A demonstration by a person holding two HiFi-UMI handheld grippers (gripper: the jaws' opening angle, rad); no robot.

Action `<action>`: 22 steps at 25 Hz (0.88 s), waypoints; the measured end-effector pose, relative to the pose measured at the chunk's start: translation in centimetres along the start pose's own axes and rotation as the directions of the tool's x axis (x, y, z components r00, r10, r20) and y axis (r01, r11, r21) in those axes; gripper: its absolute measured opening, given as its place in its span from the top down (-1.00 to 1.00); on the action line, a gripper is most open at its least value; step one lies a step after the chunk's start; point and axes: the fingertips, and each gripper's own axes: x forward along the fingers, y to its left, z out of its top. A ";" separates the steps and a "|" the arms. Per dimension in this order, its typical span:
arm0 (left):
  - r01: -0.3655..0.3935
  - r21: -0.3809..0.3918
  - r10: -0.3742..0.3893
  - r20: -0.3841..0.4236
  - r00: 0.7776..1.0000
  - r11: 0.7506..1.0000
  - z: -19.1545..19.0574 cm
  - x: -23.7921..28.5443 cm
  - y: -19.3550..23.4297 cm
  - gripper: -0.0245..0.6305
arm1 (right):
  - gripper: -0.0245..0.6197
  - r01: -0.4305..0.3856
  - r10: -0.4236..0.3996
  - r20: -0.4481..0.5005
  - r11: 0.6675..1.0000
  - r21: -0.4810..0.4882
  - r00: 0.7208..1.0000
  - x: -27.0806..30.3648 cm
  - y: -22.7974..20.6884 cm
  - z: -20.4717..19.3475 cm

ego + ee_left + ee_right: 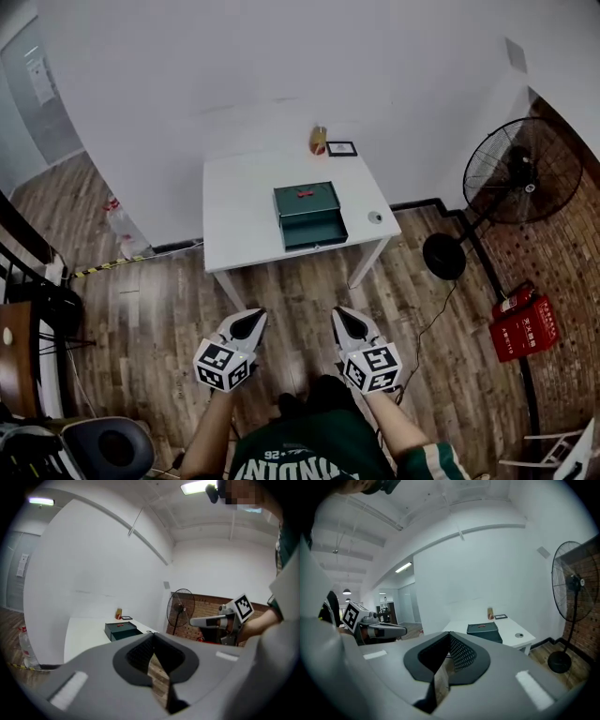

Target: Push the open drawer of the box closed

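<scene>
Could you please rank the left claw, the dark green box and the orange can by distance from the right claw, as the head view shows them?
1. Left claw, beside the right claw, on its left.
2. Dark green box with open drawer, mid-table ahead.
3. Orange cylindrical can, at the white table's far edge.

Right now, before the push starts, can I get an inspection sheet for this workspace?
Surface: white table, mostly bare.
Job's things: green box mid-table; its drawer stands open toward the person.
Clutter: can and frame at the back edge; small disc right of the box.
Grippers: left gripper and right gripper both shut, empty, held low and well short of the table.
Cables: one thin cable on the floor right of the table.
Surroundings: fan and red crate at right; chair lower left.
</scene>
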 end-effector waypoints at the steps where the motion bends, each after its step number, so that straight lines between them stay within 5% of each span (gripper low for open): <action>1: 0.005 -0.003 -0.005 -0.003 1.000 1.000 -0.1 0.3 0.1 0.77 | 0.92 0.007 -0.007 -0.004 1.000 -0.009 1.000 0.1 -0.1 -0.1; 22: 0.017 -0.005 -0.017 -0.050 0.999 1.000 4.4 16.1 9.2 0.77 | 0.92 0.014 -0.014 0.007 1.000 -0.014 1.000 16.1 -11.5 2.8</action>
